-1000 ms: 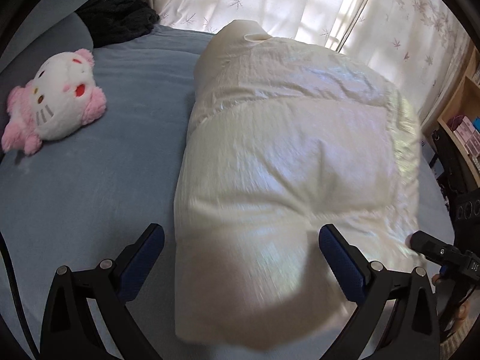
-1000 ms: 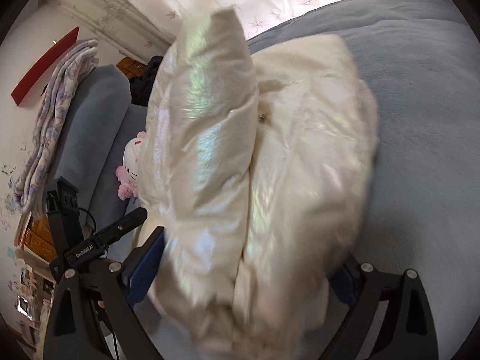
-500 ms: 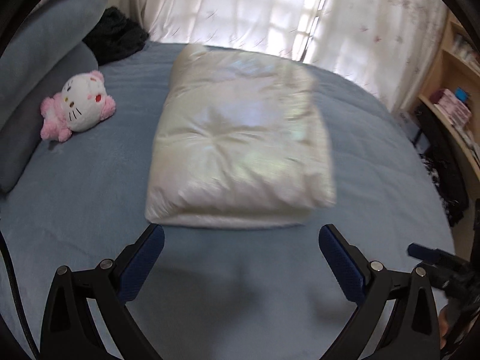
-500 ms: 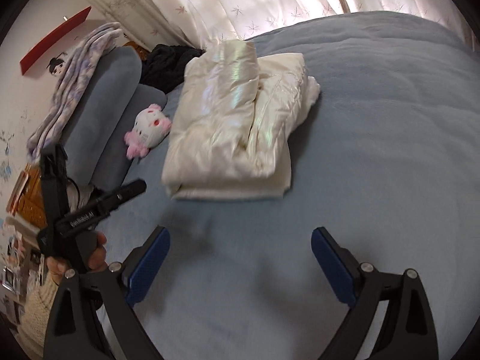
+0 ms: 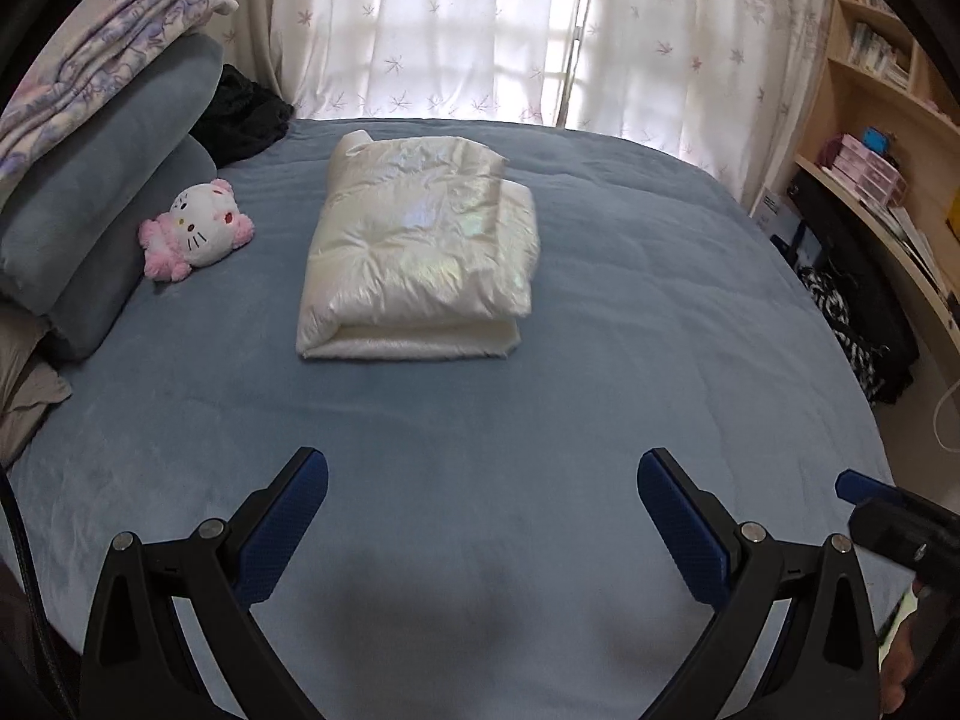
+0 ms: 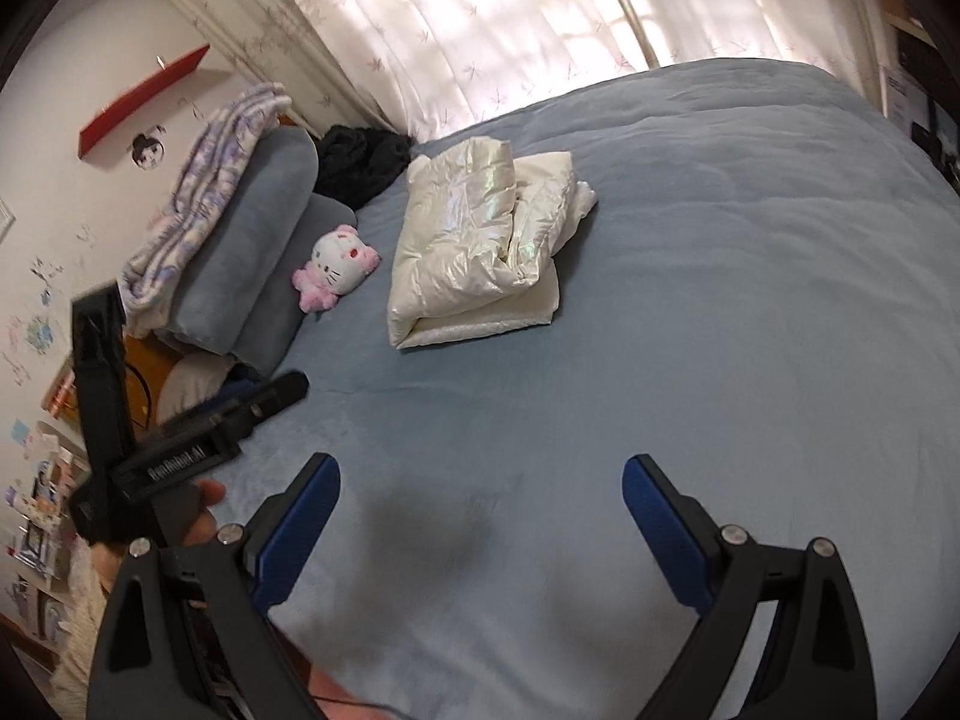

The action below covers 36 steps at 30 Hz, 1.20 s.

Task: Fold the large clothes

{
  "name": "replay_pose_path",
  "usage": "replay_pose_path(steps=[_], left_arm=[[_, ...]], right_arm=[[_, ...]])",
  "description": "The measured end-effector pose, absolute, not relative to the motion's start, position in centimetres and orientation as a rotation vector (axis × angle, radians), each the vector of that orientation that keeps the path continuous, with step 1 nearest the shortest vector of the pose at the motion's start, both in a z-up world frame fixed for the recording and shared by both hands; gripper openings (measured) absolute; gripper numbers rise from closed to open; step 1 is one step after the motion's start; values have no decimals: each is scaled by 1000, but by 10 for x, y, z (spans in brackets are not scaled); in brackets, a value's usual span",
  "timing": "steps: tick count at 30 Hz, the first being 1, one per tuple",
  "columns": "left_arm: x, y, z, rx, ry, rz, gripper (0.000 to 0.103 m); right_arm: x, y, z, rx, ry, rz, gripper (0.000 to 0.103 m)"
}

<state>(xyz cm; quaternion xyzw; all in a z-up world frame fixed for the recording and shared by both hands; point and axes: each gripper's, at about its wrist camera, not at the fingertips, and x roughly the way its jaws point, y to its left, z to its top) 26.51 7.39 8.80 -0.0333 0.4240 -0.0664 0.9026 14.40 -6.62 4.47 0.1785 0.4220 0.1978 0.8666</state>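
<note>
A cream, shiny puffer jacket (image 5: 420, 252) lies folded into a thick rectangle on the blue bed (image 5: 630, 324), toward its far middle. In the right wrist view the same jacket (image 6: 474, 246) sits with its folded layers stacked and a loose edge at the right. My left gripper (image 5: 483, 480) hovers open over bare bedding, well short of the jacket, with nothing between its blue pads. My right gripper (image 6: 480, 486) is open too and holds nothing. The left gripper's body (image 6: 198, 438), held by a hand, shows at the left of the right wrist view.
A pink and white plush cat (image 5: 195, 228) lies left of the jacket, beside grey pillows (image 5: 102, 222) topped with a patterned blanket (image 5: 102, 66). A black garment (image 5: 240, 114) sits at the bed's far left corner. Wooden shelves (image 5: 888, 120) stand at the right. Curtains hang behind.
Both grippers have let go of the jacket and pulled back from it toward the near edge of the bed. The jacket now lies folded and still, much farther away.
</note>
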Motion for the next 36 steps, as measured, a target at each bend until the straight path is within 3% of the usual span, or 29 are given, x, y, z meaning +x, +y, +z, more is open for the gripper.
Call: replay_pose_path(steps=[16, 36], left_arm=[[125, 27, 117, -89, 830, -190, 102], [65, -29, 60, -6, 787, -84, 102]], right_arm=[[12, -92, 95, 283, 758, 390, 96], [-27, -116, 12, 108, 699, 68, 96]])
